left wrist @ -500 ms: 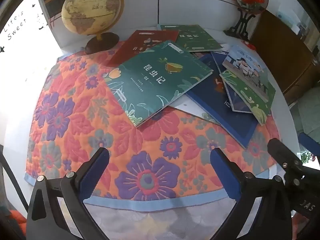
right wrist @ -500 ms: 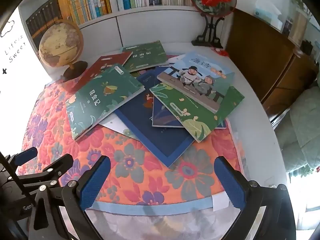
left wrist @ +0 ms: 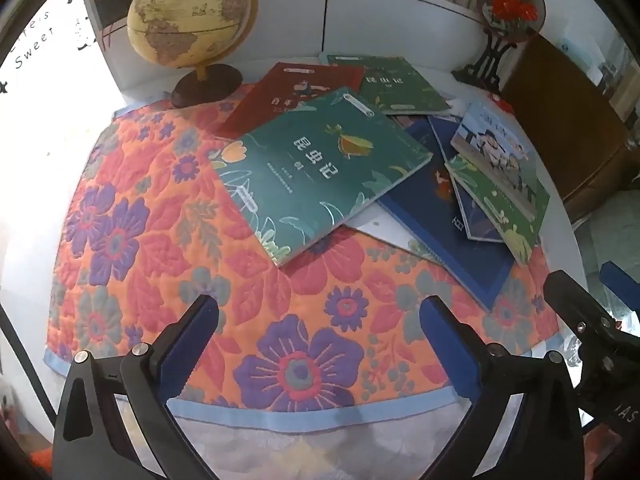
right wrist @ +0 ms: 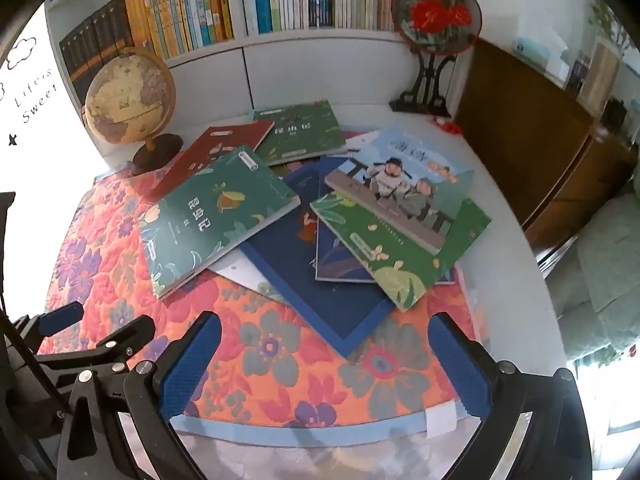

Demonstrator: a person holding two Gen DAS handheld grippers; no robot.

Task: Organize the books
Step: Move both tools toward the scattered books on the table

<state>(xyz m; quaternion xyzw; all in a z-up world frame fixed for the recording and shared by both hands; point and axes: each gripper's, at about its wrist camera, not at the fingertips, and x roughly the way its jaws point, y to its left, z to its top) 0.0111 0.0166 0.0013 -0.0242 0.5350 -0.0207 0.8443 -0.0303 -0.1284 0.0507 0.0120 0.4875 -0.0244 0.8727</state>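
Change: we see both views closer to the scattered books (left wrist: 328, 168) than half a second ago.
Left hand-held gripper (left wrist: 320, 320): released, tilted down over the floral cloth (left wrist: 132, 240).
Right hand-held gripper (right wrist: 324, 336): released, empty, tilted down.
Books: overlapping on the table (right wrist: 504, 248).

I see a packed bookshelf (right wrist: 248, 4) behind, a brown wooden cabinet (right wrist: 532, 152) right, and bright window (right wrist: 24, 184) glare left.

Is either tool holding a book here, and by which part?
Nothing is held. The left tool and right tool both hang open over the floral cloth, short of the scattered books.
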